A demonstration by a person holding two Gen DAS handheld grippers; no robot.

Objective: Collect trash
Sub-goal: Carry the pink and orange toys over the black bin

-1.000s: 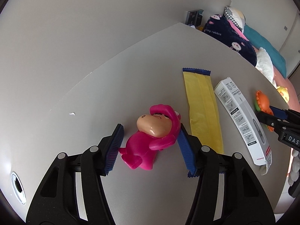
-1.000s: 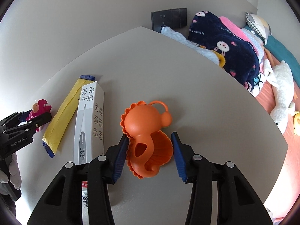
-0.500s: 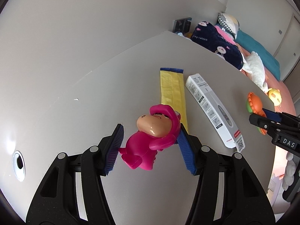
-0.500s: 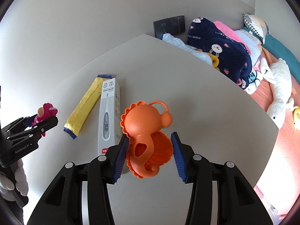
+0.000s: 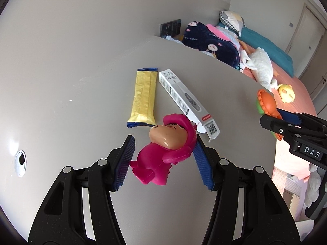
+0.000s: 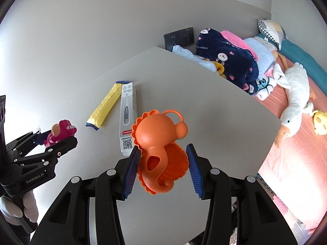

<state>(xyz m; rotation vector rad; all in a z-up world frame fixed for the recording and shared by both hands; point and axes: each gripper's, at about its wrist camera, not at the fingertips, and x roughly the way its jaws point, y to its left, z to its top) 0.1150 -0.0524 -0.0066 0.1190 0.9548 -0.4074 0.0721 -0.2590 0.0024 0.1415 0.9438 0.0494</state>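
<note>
1. Grey table (image 5: 81,81) against a pale wall, bed (image 6: 296,143) alongside with a navy blanket (image 6: 229,61), a white goose plush (image 6: 294,94), a yellow plush (image 6: 319,120) and pillows.
2. Dark wall panel (image 6: 178,36) behind the table's far corner; round grommet (image 5: 20,160) in the tabletop at the left edge of the left view.
3. Left gripper (image 5: 163,153) pinching a pink toy (image 5: 163,153), blue pads (image 5: 124,161) pressed on both its sides, toy clear of the table.
4. Same gripper seen from the right view (image 6: 55,137), toy's (image 6: 59,132) tan face poking out above the black fingers; gloved hand (image 6: 20,208) at its handle.
5. Right gripper (image 6: 162,167) clamped on an orange toy (image 6: 161,143), pads (image 6: 130,169) touching its frilled edges, toy raised off the surface.
6. From the left view, right gripper (image 5: 273,120) at the far right with the orange toy (image 5: 265,102) between its tips.
7. Yellow wrapper (image 5: 143,98) flat on the table, blue crimped ends, untouched.
8. White box (image 5: 188,102) just beside the wrapper on its right, thermometer picture and QR code up; whether touching, cannot tell.
9. In the right view, wrapper (image 6: 106,106) and box (image 6: 127,120) between the two grippers, nearest end of the box partly behind the orange toy.
</note>
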